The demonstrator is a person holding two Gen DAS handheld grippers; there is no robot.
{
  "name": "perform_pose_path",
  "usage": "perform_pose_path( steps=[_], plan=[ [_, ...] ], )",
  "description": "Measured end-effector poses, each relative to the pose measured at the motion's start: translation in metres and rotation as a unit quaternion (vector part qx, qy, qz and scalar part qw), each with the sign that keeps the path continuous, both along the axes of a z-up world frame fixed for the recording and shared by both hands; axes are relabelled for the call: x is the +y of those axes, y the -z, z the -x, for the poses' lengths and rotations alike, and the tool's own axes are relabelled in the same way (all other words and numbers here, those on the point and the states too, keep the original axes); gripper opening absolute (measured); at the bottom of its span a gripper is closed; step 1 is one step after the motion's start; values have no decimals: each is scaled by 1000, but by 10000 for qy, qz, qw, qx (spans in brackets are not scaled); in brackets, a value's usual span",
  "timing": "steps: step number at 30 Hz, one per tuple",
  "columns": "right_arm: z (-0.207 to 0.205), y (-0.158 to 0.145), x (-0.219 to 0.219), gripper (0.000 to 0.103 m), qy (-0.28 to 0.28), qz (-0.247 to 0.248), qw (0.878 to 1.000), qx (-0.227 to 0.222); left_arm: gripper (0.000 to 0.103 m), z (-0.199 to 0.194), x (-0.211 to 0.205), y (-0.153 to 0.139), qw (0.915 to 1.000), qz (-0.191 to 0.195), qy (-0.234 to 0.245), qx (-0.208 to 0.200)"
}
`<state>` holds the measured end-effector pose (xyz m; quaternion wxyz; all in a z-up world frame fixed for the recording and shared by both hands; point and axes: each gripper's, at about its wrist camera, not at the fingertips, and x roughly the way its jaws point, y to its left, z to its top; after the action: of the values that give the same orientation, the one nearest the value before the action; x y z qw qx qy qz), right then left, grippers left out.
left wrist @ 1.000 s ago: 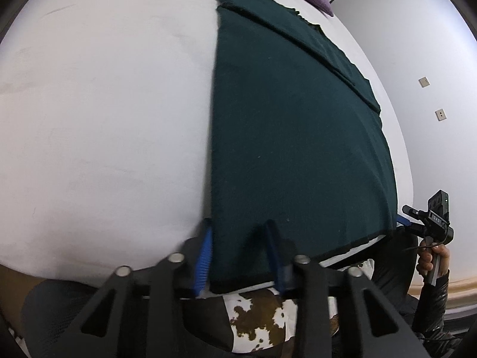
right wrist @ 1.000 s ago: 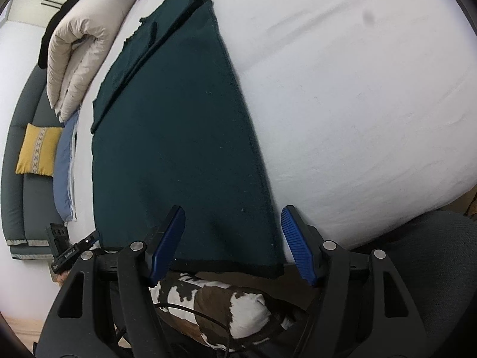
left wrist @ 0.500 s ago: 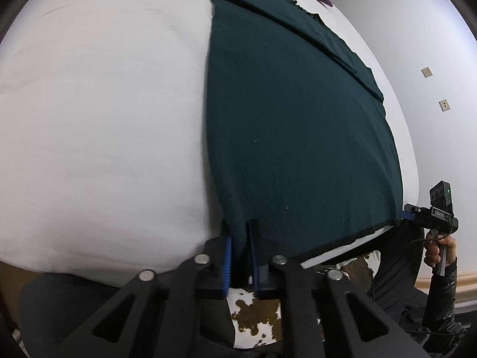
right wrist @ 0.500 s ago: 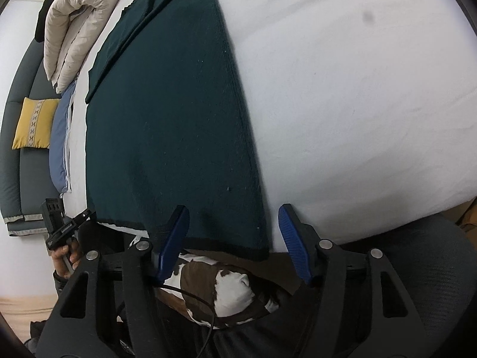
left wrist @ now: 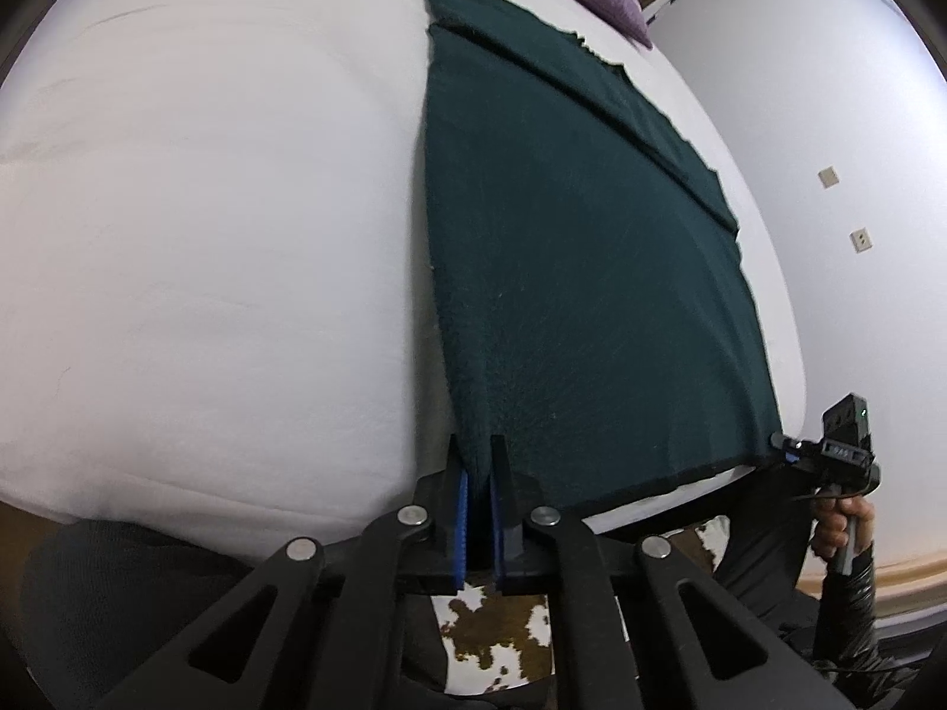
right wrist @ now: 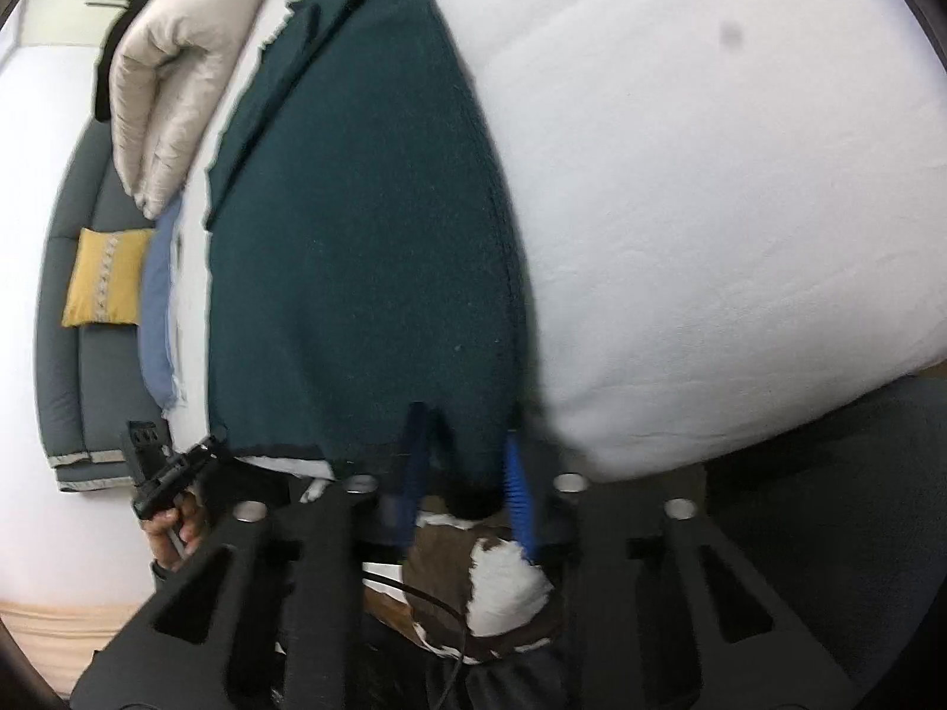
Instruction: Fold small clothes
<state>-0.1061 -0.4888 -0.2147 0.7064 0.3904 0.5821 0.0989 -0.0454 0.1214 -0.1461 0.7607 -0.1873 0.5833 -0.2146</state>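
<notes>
Cloth: dark green knitted cloth [left wrist: 580,272] lies flat on the white bed [left wrist: 207,236], near edge at the bed's front
Left tongs [left wrist: 480,509]: clamped on the cloth's near left corner
Right tongs [right wrist: 467,473]: partly parted, straddling the cloth's near right corner

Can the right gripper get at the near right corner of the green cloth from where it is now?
Probably yes. The right gripper already straddles that corner of the green cloth, a finger either side, jaws not yet shut. Nothing lies between. The view is blurred, so contact is unclear.
</notes>
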Motion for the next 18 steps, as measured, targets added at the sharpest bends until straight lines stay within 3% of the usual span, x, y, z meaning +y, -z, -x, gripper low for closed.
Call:
perform_pose_path(
  steps=[5, 10, 18],
  plan=[
    [9, -11, -4, 10, 381, -359, 9980, -350, 6, 5, 14, -14, 9981, 537, -277, -133],
    [20, -27, -10, 7, 629, -383, 9947, -715, 6, 4, 22, -27, 9944, 918, -465, -250],
    [16, -59, -15, 6, 597, -427, 9902, -1191, 6, 3, 21, -53, 9859, 1460, -649, -494]
  ],
)
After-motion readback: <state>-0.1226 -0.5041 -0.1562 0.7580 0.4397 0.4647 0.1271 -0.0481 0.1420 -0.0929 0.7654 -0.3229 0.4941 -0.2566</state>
